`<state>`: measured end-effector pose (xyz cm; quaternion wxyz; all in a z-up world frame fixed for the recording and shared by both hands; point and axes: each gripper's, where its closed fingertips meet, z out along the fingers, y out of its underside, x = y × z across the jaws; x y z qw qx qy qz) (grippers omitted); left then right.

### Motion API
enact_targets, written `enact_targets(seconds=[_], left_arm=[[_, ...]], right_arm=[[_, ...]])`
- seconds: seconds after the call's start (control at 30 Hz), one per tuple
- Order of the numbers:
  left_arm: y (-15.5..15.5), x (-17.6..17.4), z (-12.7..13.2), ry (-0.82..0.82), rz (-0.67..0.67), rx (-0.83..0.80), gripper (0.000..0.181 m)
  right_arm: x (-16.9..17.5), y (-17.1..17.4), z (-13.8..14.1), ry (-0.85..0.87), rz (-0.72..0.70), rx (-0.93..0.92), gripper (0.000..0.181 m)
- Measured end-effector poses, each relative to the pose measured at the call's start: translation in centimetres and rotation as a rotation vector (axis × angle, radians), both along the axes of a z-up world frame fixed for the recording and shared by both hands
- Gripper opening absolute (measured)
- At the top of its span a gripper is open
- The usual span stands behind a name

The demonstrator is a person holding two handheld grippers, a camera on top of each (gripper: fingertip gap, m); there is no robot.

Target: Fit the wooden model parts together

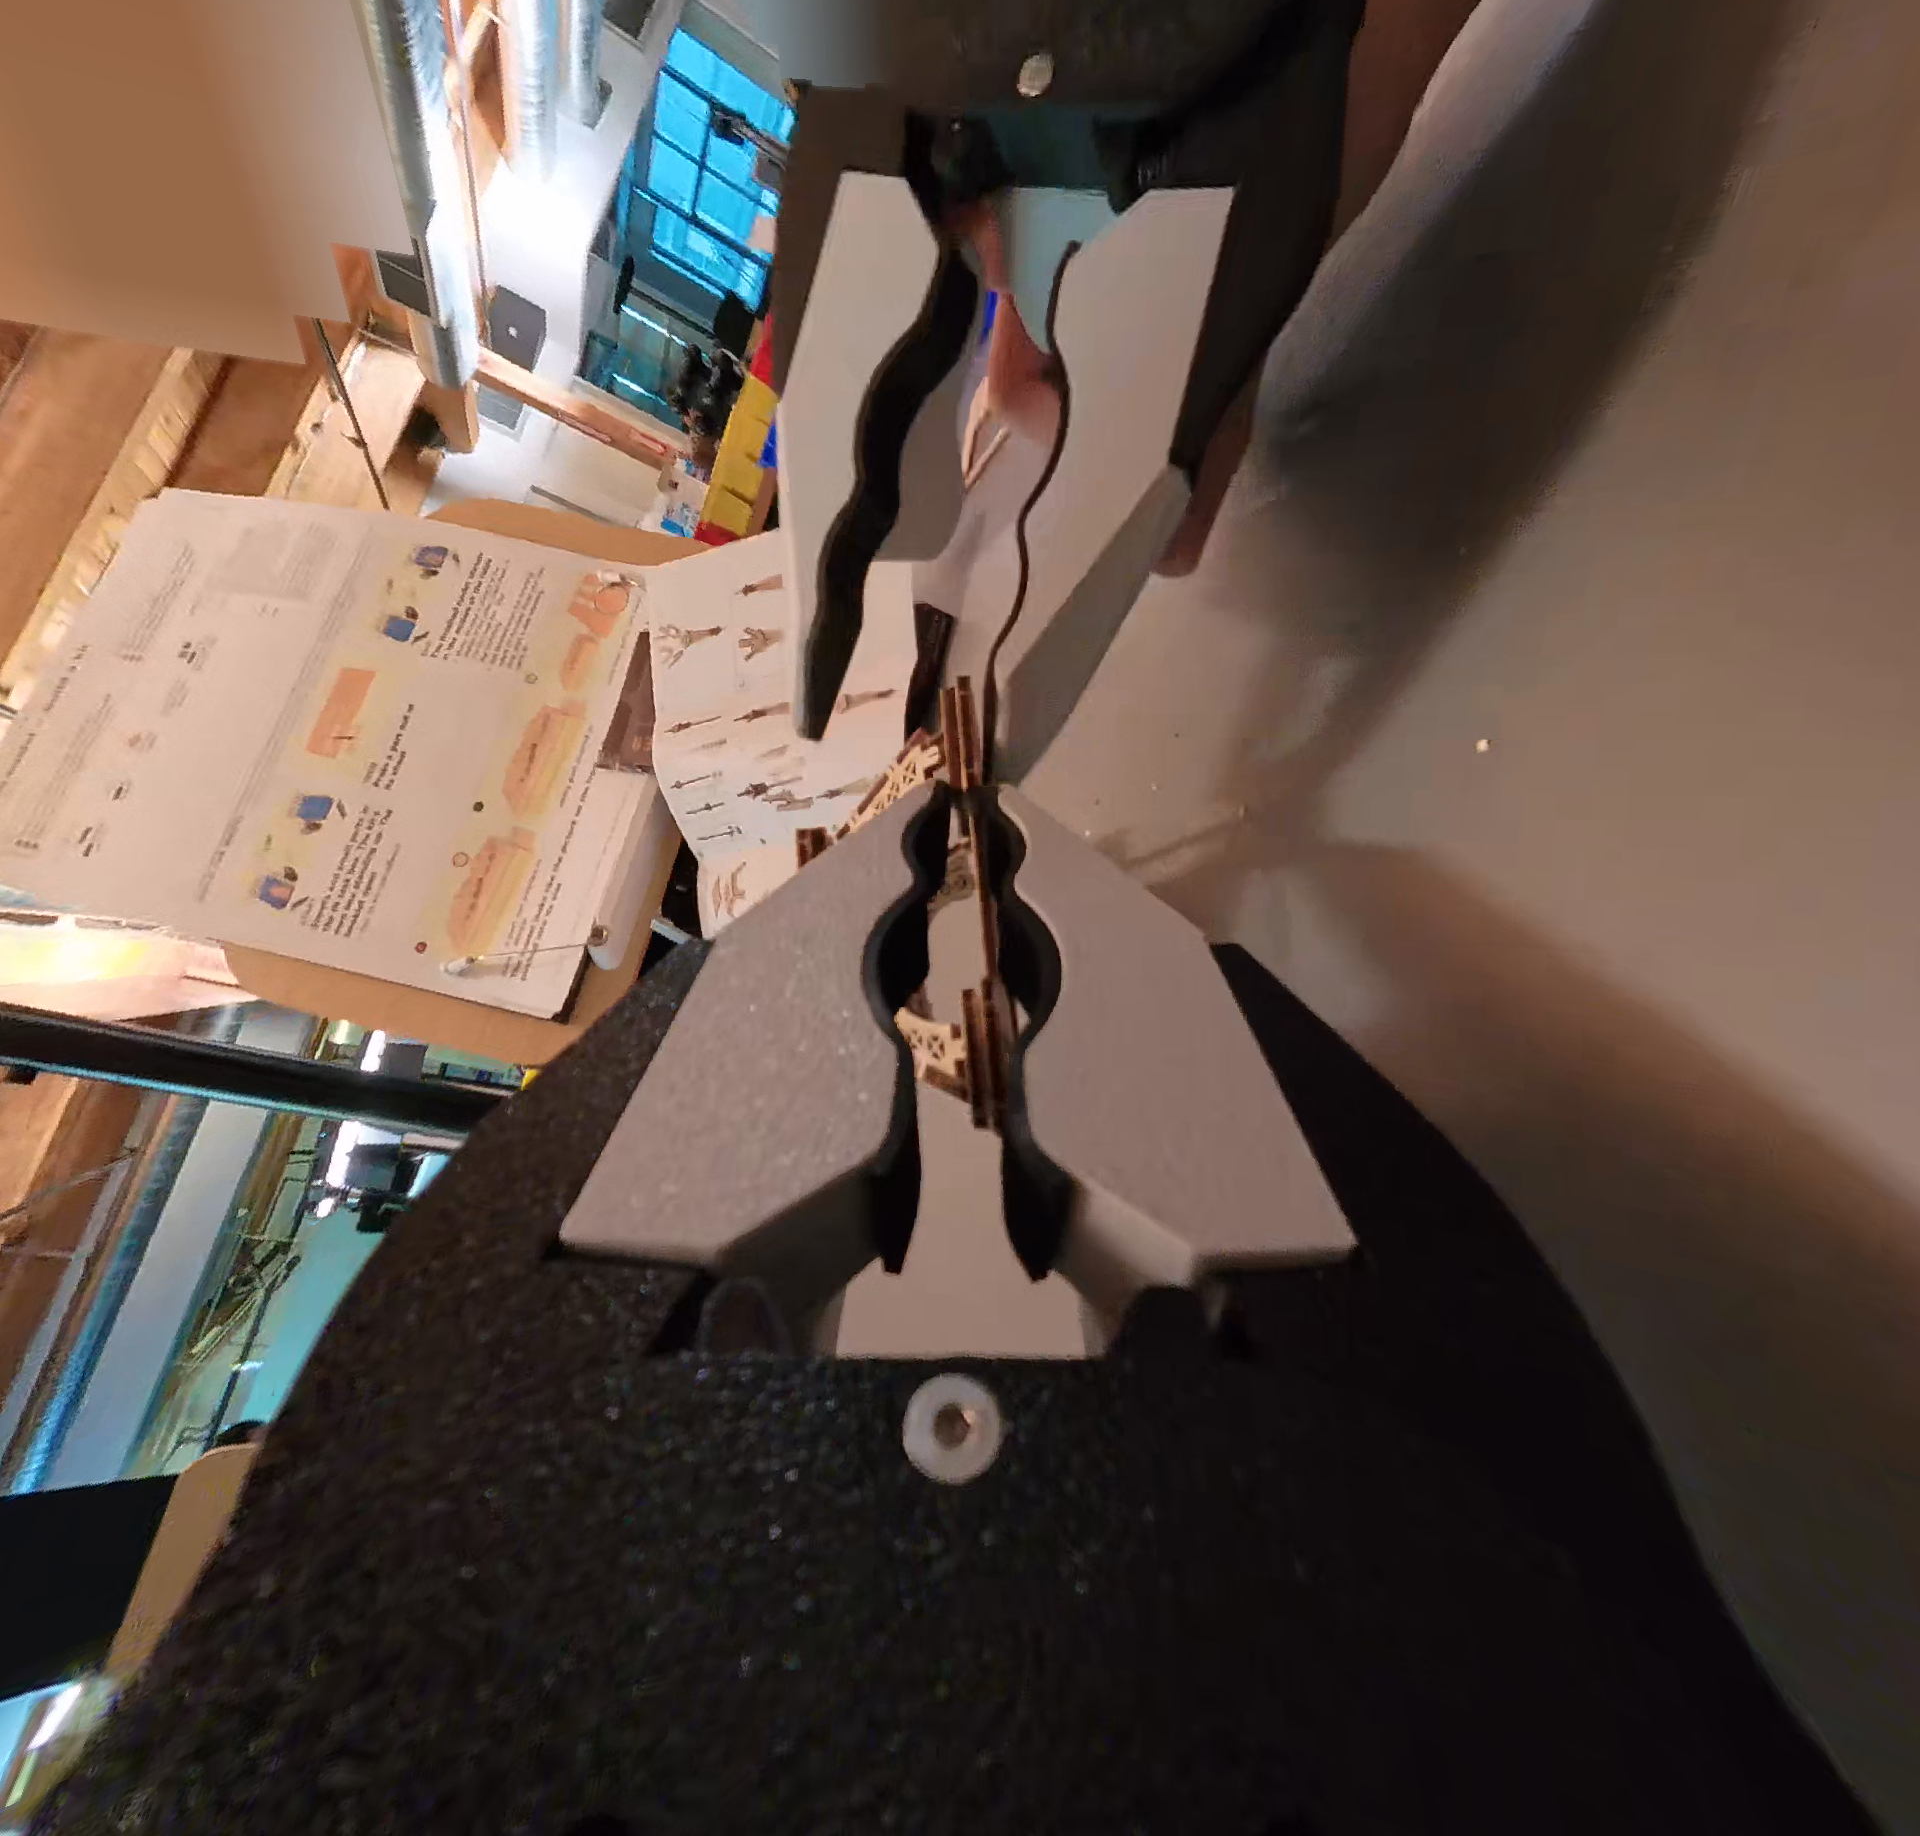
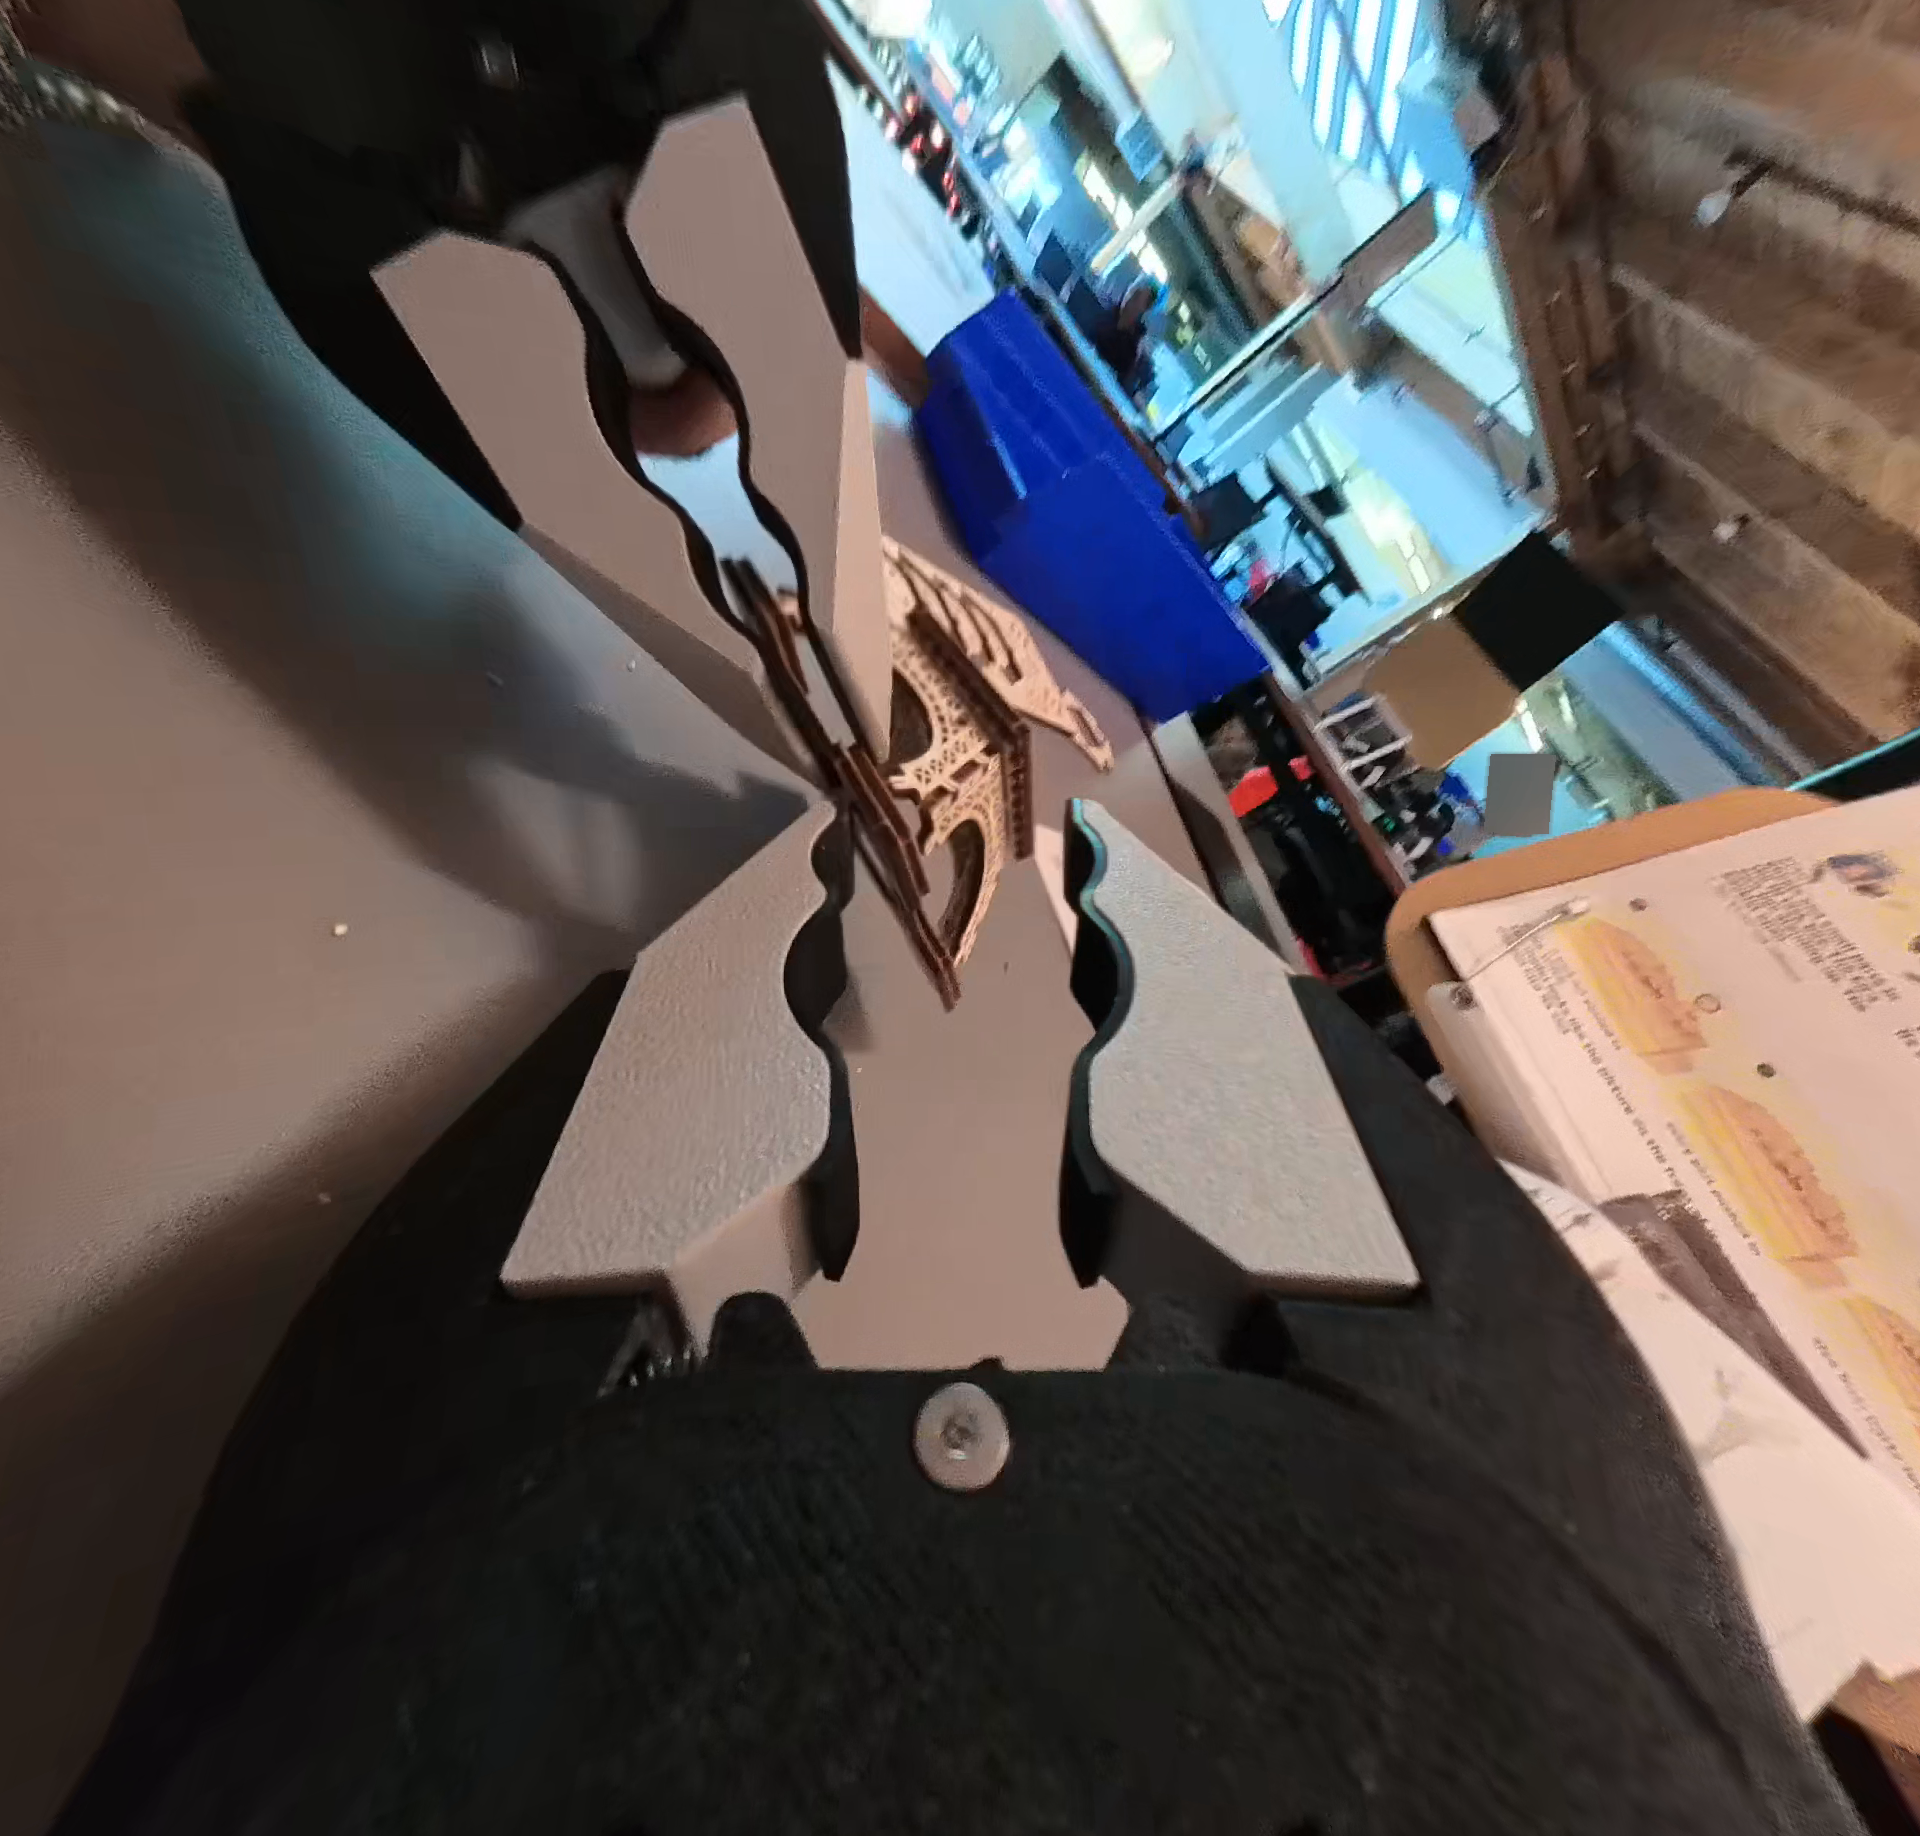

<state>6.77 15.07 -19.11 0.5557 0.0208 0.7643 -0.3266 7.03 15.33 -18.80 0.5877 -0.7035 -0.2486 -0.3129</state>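
Observation:
The wooden model point(image 2: 961, 747) is a flat, laser-cut lattice assembly, seen nearly edge-on, with a pale fretwork part sticking out sideways. My left gripper point(image 1: 971, 810) is shut on its thin dark-edged plates point(image 1: 982, 965), which run between the fingers and out past the tips. In the right wrist view the left gripper point(image 2: 831, 737) comes in from the top, clamped on the model. My right gripper point(image 2: 956, 820) is open, and the model's lower end lies between its fingers, close to the left finger point(image 2: 727, 1007). In the left wrist view the right gripper point(image 1: 904, 737) faces mine tip to tip, jaws apart.
The grey table point(image 1: 1507, 851) lies under both grippers. A clipboard with printed instruction sheets point(image 1: 312, 747) lies beside them, also in the right wrist view point(image 2: 1714, 1059). A second sheet with small pictures point(image 1: 727, 737) lies next to it. A blue bin point(image 2: 1070, 539) stands behind the model.

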Motion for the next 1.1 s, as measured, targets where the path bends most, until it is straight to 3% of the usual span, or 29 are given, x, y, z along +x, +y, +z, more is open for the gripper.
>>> enact_targets(seconds=[0.17, 0.3, 0.43, 0.77, 0.9, 1.1], left_arm=[[-0.3, -0.7, 1.0, 0.004, -0.050, -0.091, 0.003], [-0.7, -1.1, 1.1, 0.029, -0.080, -0.144, 0.003], [-1.0, -1.1, 0.8, 0.049, -0.092, -0.141, 0.003], [-1.3, -1.2, 0.7, 0.029, 0.015, -0.010, 0.016], [-0.7, -0.7, -0.6, 0.057, 0.111, 0.135, 0.018], [0.4, -0.5, -0.4, 0.068, 0.163, 0.151, 0.015]], right_arm=[[0.4, -0.6, -0.1, -0.053, -0.053, -0.023, 0.025], [-0.5, -0.7, -0.6, -0.015, -0.018, -0.055, 0.008], [-0.6, -1.1, -0.8, -0.019, -0.036, -0.073, 0.008], [-0.5, -1.1, -1.8, -0.149, -0.121, -0.185, 0.003], [-0.8, -0.8, -1.6, -0.145, -0.120, -0.190, 0.003], [-0.9, -0.8, -1.2, -0.088, -0.098, -0.162, 0.002]])
